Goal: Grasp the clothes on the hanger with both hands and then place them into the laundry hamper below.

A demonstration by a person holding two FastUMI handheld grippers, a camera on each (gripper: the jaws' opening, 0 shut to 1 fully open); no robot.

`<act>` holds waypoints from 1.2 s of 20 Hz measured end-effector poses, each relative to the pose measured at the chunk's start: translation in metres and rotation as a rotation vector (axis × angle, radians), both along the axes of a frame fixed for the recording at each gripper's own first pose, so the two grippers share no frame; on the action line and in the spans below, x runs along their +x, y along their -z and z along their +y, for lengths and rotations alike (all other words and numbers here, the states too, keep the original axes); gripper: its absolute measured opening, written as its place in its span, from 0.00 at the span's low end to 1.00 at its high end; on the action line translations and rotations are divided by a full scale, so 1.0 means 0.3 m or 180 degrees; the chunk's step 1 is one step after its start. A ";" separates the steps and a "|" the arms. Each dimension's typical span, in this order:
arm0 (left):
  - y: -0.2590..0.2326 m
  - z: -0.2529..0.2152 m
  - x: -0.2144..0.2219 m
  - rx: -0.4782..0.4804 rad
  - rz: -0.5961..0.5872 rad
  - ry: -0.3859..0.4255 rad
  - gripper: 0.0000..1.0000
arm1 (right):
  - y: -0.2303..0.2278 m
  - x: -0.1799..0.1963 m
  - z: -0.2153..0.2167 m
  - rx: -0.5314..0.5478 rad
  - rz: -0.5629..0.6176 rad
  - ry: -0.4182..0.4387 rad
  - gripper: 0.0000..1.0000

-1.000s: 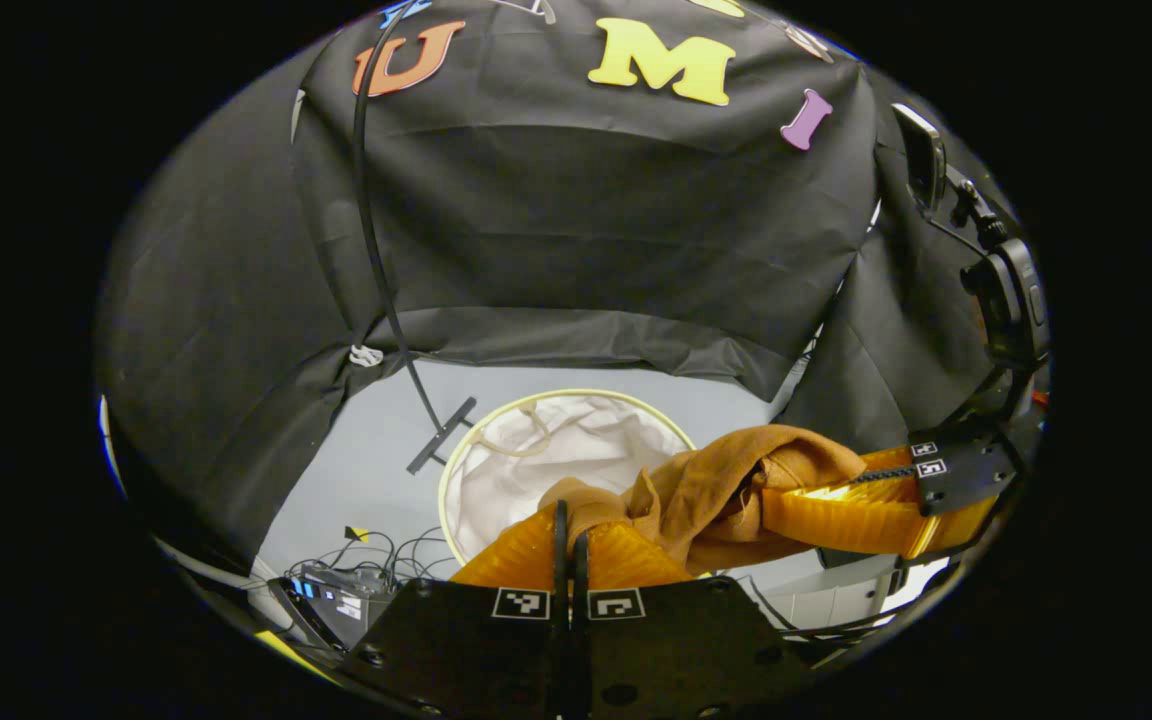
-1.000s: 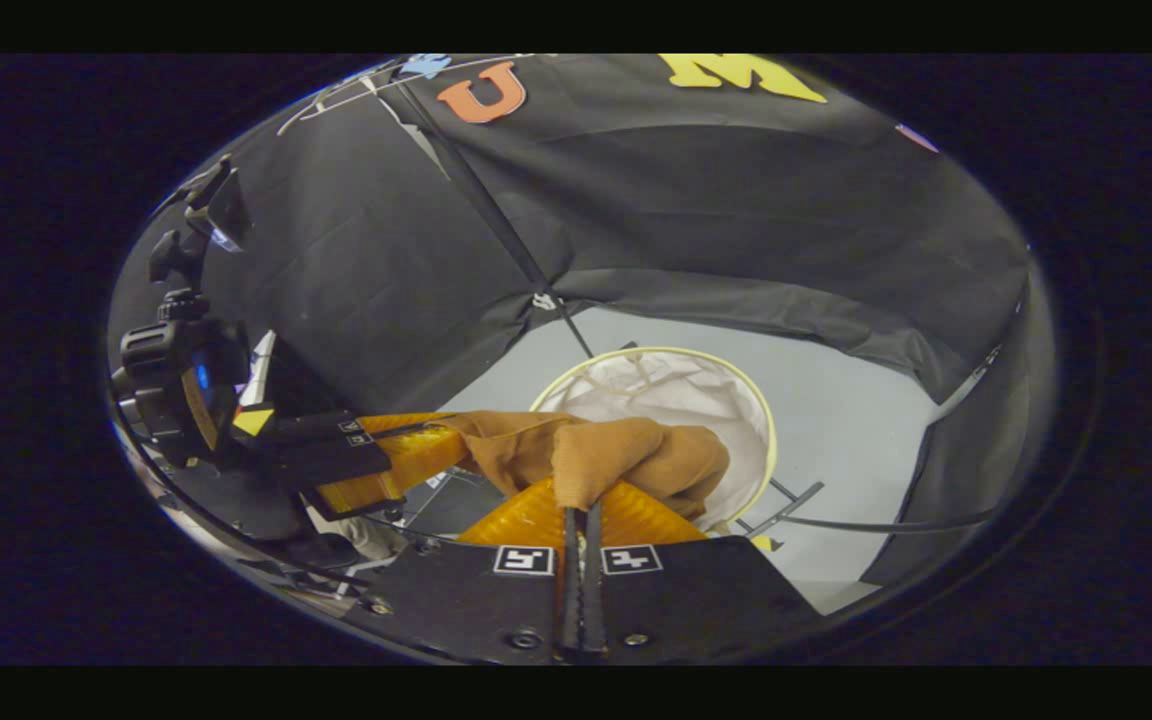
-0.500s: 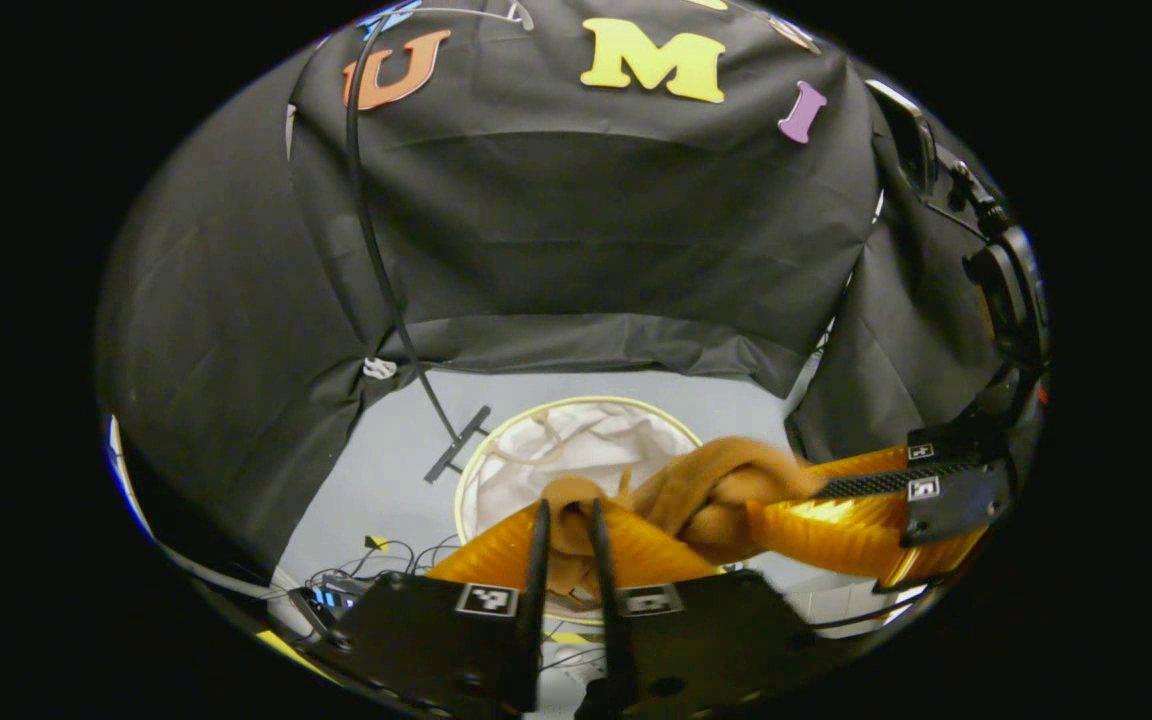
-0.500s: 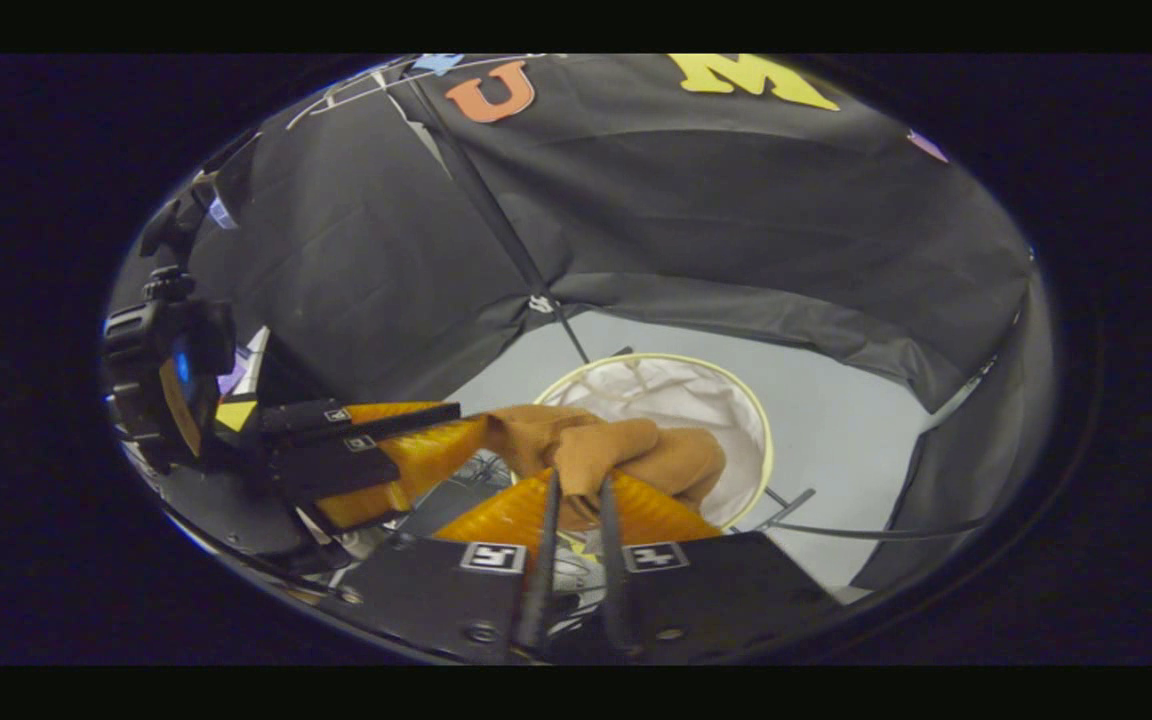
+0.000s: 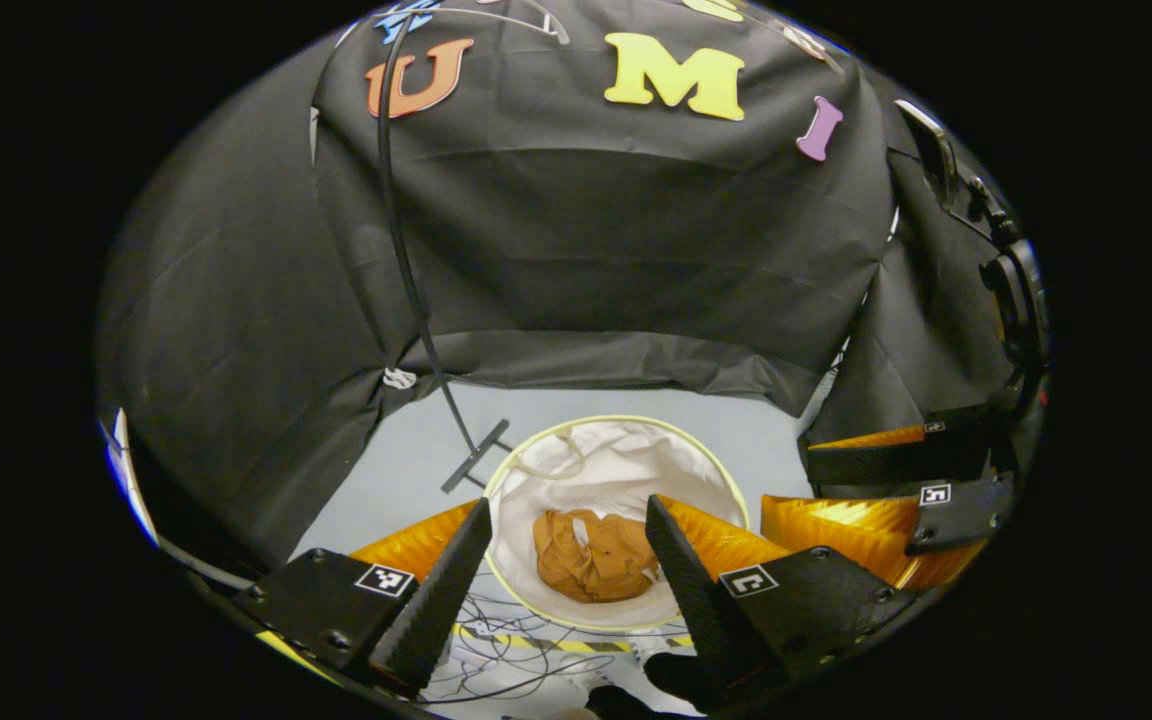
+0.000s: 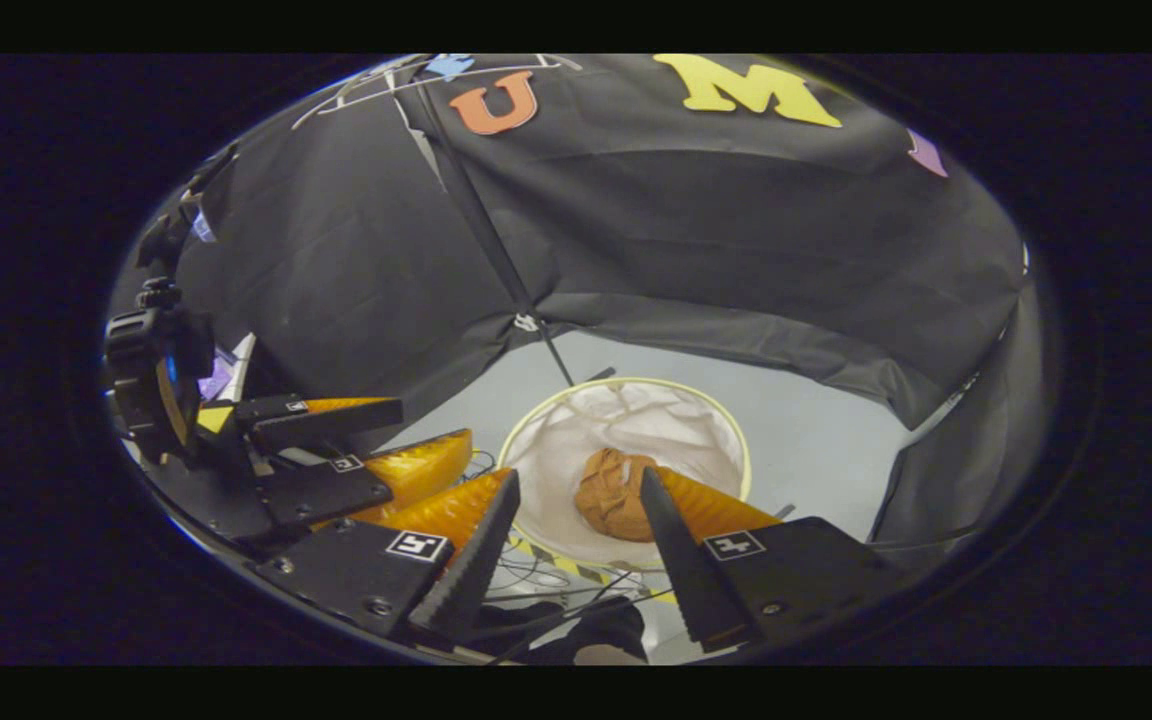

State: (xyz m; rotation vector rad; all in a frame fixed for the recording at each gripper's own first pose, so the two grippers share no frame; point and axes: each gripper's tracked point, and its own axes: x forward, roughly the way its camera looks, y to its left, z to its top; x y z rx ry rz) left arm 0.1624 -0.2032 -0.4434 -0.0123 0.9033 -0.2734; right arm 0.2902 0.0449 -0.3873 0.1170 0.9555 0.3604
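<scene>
The brown garment (image 5: 594, 555) lies bunched in the bottom of the white hamper (image 5: 626, 425) — straight below and ahead of both grippers. The left gripper (image 5: 568, 535) and right gripper (image 6: 576, 500) hang above with fingers spread wide, holding nothing — the drop looks done.

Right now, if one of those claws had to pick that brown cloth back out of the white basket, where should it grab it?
Probably from straight above, pinching the raised folds at the top of the crumpled brown garment. It lies bunched on the bottom of the laundry hamper, whose soft walls ring it, so a sideways approach looks blocked. Both the left gripper and the right gripper are open above it.
</scene>
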 end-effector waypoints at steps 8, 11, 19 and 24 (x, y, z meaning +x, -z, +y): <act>-0.076 0.054 -0.021 0.0004 -0.0145 -0.0034 0.95 | -0.056 -0.006 -0.010 -0.0102 -0.0165 0.0051 0.80; -0.163 0.072 -0.008 -0.0016 -0.0308 -0.0048 0.95 | -0.157 -0.004 -0.014 -0.0143 -0.0416 0.0132 0.82; -0.603 0.245 0.023 -0.0068 -0.1204 -0.0230 0.95 | -0.632 -0.057 -0.043 -0.0209 -0.1448 0.0455 0.82; -0.932 0.342 0.015 0.0003 -0.1926 -0.0323 0.99 | -0.963 -0.163 -0.087 -0.0131 -0.2031 0.0656 1.00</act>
